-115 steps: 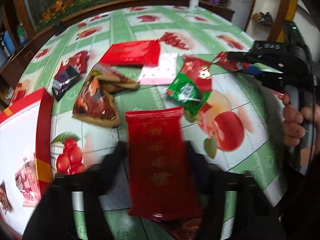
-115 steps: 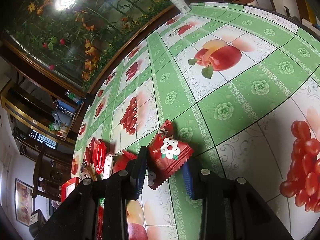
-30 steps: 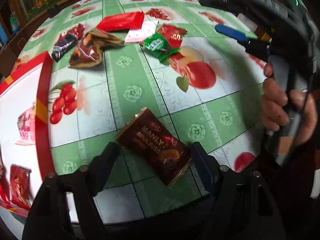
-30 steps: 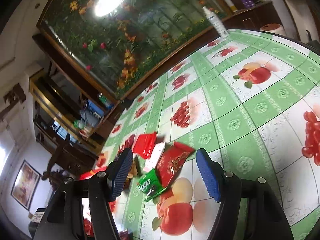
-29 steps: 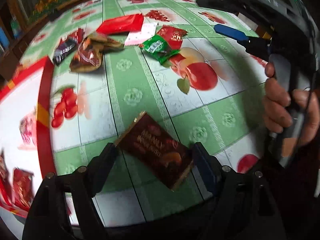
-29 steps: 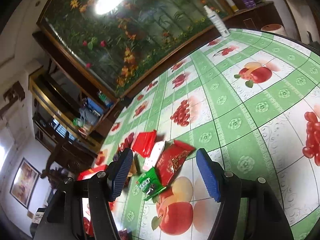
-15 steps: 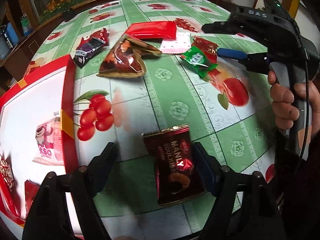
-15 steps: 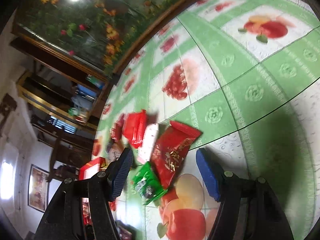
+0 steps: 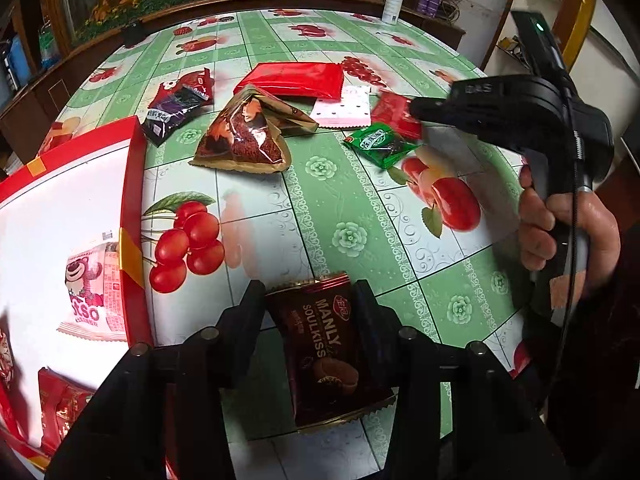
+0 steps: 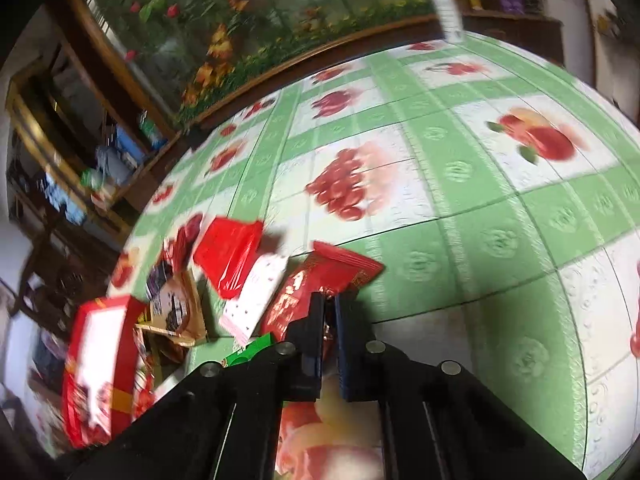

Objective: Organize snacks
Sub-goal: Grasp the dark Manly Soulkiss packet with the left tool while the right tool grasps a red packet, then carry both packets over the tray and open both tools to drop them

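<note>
Left gripper (image 9: 310,300) — jaws closed in from wide apart half a second ago, now pressing both sides of the brown biscuit packet (image 9: 326,350). The packet sits square between the fingers, at the near edge of the table (image 9: 352,208), just right of the red box (image 9: 134,184).

Right gripper (image 10: 325,316) — jaws, wide open a moment ago, now nearly together on the near corner of the red packet (image 10: 320,280). Whether that packet is off the cloth cannot be told; the view is blurred.

Red box — holds a pink bear packet (image 9: 92,280) and red packets (image 9: 60,408).

Loose pile — green packet (image 9: 380,142), triangular brown bag (image 9: 244,136), long red pouch (image 9: 292,79), white packet (image 9: 344,110), purple packet (image 9: 174,106).

Judgement: both tools have moved from approach to grasp — two more snacks appear ready for the box, five remaining.
</note>
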Demonstrator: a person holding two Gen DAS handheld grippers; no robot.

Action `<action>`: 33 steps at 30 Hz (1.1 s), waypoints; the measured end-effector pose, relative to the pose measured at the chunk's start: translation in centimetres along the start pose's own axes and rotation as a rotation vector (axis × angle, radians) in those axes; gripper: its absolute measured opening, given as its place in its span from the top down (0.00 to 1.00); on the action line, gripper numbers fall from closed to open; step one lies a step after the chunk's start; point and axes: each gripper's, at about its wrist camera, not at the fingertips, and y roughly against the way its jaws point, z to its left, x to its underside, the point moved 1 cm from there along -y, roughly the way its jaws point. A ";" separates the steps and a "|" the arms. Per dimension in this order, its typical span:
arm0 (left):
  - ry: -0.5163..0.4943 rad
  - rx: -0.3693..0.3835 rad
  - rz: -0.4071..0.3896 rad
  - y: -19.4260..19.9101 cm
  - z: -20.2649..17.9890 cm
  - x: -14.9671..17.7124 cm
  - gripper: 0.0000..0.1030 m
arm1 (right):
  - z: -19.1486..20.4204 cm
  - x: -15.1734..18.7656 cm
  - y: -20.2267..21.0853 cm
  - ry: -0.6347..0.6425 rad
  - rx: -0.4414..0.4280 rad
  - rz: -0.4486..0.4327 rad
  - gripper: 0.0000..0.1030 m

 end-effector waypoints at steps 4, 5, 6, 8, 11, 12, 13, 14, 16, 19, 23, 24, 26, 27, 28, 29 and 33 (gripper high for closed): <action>0.015 0.022 -0.020 0.4 0.4 0.0 0.59 | -2.5 -0.1 1.6 -0.103 -0.083 -0.037 1.00; 0.014 0.024 -0.027 0.6 0.5 0.0 0.59 | -2.9 -0.1 2.0 -0.113 -0.104 -0.055 1.00; 0.013 0.025 -0.036 0.8 0.5 0.0 0.59 | -3.0 -0.1 2.4 -0.117 -0.117 -0.070 1.00; 0.012 0.025 -0.042 1.0 0.5 0.0 0.59 | -3.4 -0.1 3.2 -0.118 -0.145 -0.101 1.00; 0.009 0.016 -0.049 1.1 0.6 0.0 0.59 | -3.8 -0.5 2.8 -0.133 -0.097 -0.067 0.93; 0.009 0.017 -0.053 1.1 0.8 -0.1 0.59 | -3.7 -0.5 2.4 -0.134 -0.091 -0.041 0.92; 0.009 0.018 -0.058 1.2 0.9 -0.1 0.59 | -3.4 -0.6 1.7 -0.132 -0.098 0.002 0.86; 0.007 0.015 -0.065 1.3 0.9 -0.2 0.59 | -3.1 -0.7 1.3 -0.135 -0.096 0.019 0.81; 0.005 0.012 -0.075 1.6 0.9 -0.2 0.59 | -2.8 -0.8 0.8 -0.158 -0.066 0.015 0.53; 0.002 0.011 -0.087 2.1 1.0 -0.1 0.59 | -1.4 -1.7 -0.5 -0.169 0.013 0.021 0.50; 0.004 0.017 -0.110 2.9 1.5 0.0 0.59 | 1.4 -1.8 -2.3 -0.051 0.203 0.025 0.51; 0.004 0.017 -0.116 3.1 1.6 0.0 0.59 | 2.1 -1.7 -2.6 -0.013 0.243 0.026 0.51; 0.011 0.023 -0.124 3.5 1.9 0.0 0.59 | 3.6 -1.3 -3.7 0.110 0.367 0.031 0.55; 0.013 0.024 -0.128 3.6 2.1 0.0 0.59 | 4.2 -1.0 -4.1 0.166 0.423 0.027 0.57; 0.015 0.024 -0.135 3.9 2.3 0.0 0.59 | 4.4 -0.7 -4.2 0.198 0.439 0.013 0.60; 0.019 0.025 -0.140 4.1 2.4 0.0 0.59 | 4.2 -0.7 -4.0 0.189 0.429 0.013 0.62; 0.029 0.023 -0.160 4.7 2.9 0.1 0.59 | 1.8 -0.8 -2.3 0.138 0.445 -0.005 0.67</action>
